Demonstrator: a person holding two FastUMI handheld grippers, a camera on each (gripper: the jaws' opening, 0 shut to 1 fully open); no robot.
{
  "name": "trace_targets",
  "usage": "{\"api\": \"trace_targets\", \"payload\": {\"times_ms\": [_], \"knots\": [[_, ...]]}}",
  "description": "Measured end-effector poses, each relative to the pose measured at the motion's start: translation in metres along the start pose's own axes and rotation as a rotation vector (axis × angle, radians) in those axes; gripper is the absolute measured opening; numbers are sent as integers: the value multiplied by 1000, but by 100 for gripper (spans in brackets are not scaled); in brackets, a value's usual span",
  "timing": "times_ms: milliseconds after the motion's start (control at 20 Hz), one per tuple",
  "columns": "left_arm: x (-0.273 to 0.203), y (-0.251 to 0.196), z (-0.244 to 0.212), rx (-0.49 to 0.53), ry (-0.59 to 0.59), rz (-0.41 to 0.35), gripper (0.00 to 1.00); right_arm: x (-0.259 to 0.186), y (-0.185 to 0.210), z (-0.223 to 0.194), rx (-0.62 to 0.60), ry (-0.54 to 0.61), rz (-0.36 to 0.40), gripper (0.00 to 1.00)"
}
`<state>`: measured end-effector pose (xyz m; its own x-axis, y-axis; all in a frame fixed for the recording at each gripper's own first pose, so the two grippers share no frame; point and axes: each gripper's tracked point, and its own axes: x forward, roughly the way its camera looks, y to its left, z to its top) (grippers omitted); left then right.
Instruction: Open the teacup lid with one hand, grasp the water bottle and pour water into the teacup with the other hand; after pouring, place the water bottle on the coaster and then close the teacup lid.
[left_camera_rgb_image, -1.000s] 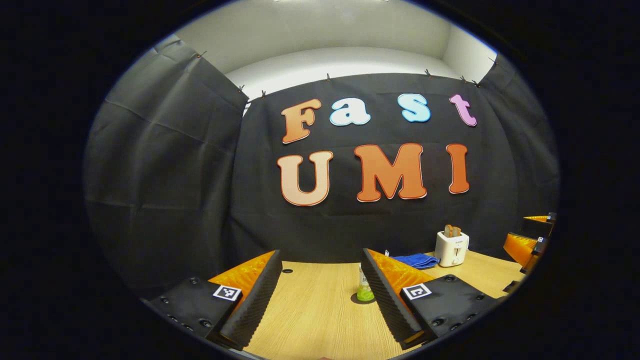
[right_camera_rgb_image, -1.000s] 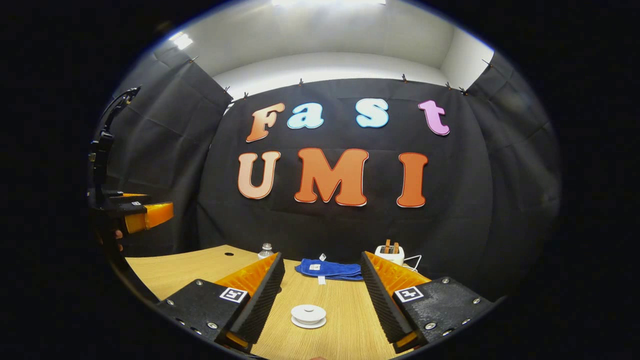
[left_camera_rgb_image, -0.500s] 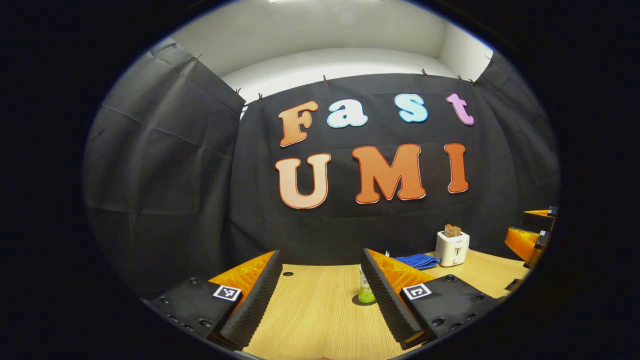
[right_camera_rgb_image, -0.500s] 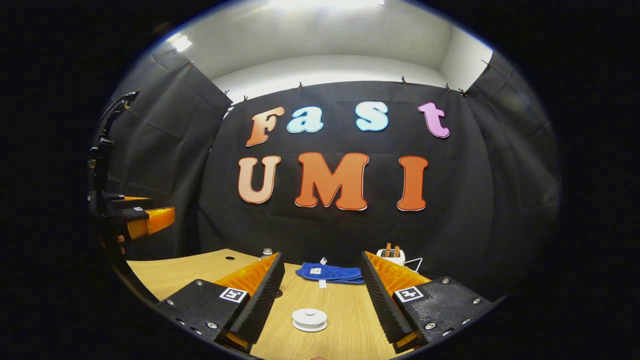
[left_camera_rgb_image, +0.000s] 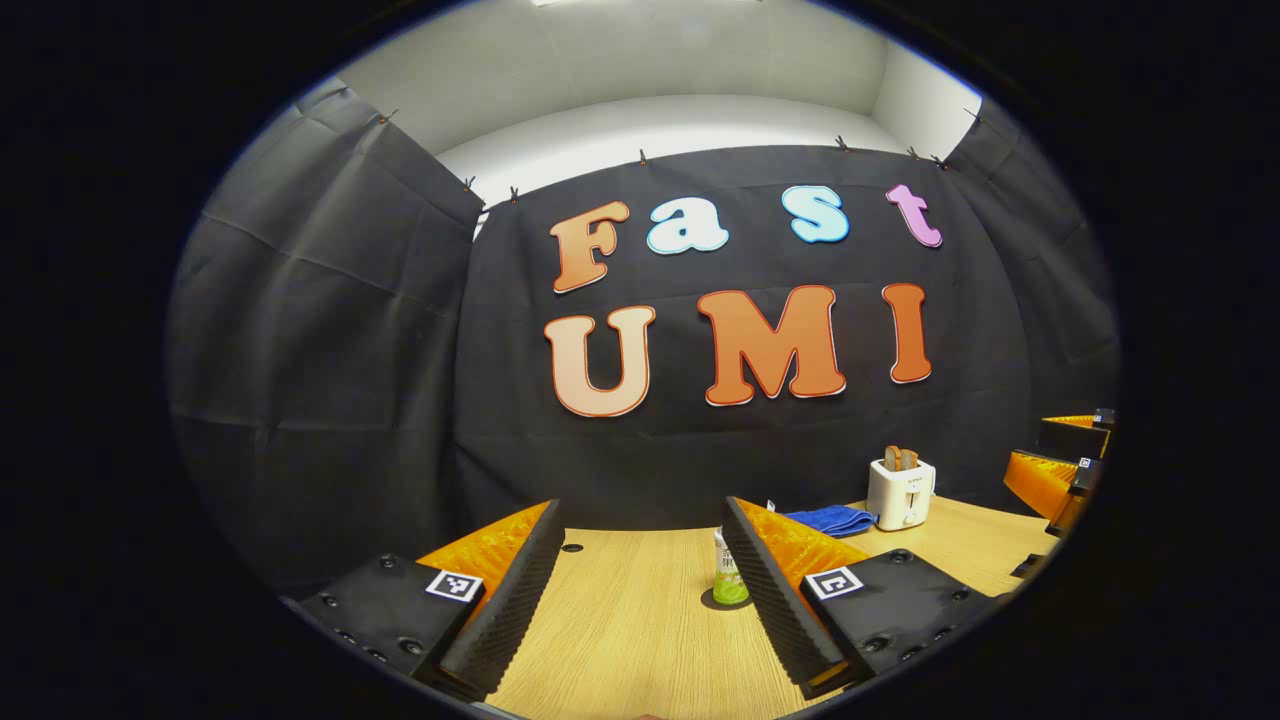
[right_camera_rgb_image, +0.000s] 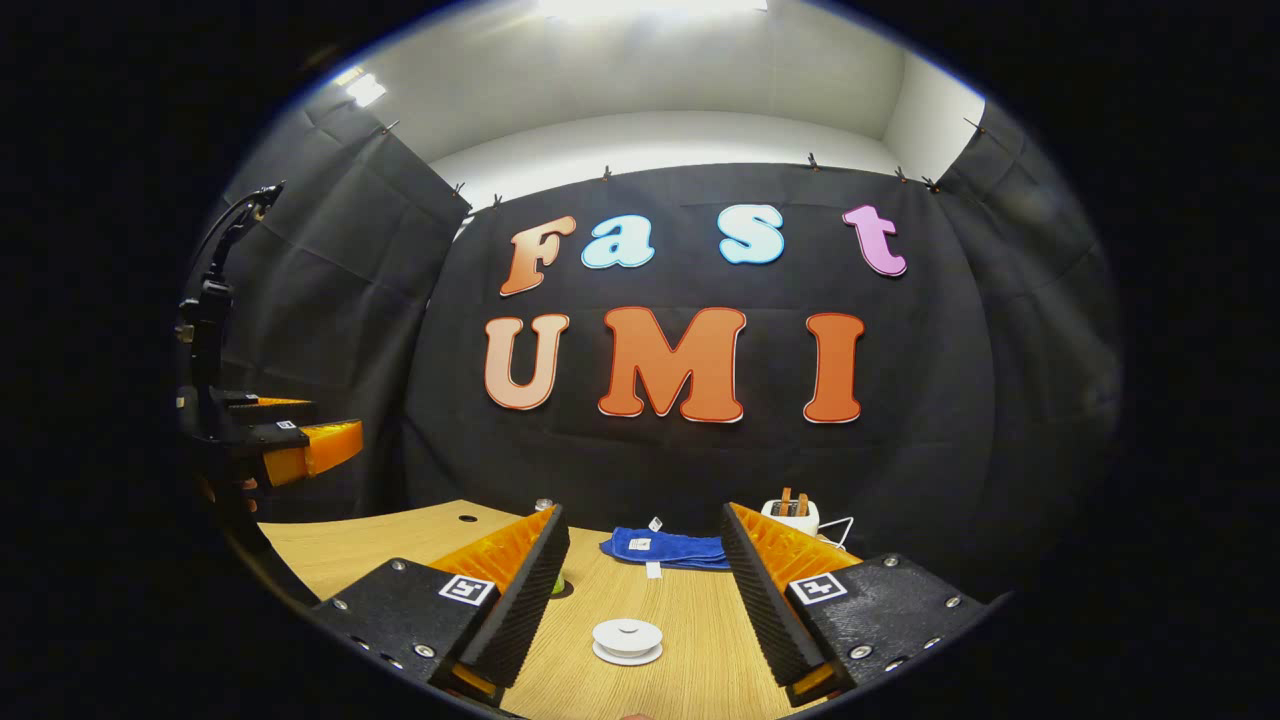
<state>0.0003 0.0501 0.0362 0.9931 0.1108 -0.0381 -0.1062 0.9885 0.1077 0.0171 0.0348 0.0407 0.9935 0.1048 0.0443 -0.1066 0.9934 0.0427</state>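
While both grippers hang above the wooden table (right_camera_rgb_image: 690, 640) with jaws spread wide and empty, the left gripper (left_camera_rgb_image: 640, 580) faces the water bottle (left_camera_rgb_image: 729, 578) — upright, just beside its right-hand finger. Between the right gripper (right_camera_rgb_image: 640, 590) fingers sits the white lidded teacup (right_camera_rgb_image: 627, 640); blue cloth (right_camera_rgb_image: 665, 547) and toaster (right_camera_rgb_image: 790, 513) lie beyond.

Bright overhead ceiling light (right_camera_rgb_image: 650, 8); sharp focus; fisheye-curved edges.

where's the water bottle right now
In the left gripper view the water bottle stands upright on the wooden table, just inside the left gripper's right finger, with the blue cloth and white toaster farther back to its right.
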Motion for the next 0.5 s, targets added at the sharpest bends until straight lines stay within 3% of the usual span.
{"api": "trace_targets", "payload": {"times_ms": [500], "knots": [[-1, -10, -4, 14, -9, -12, 99, -2, -9, -6, 9, -4, -3, 92]]}}
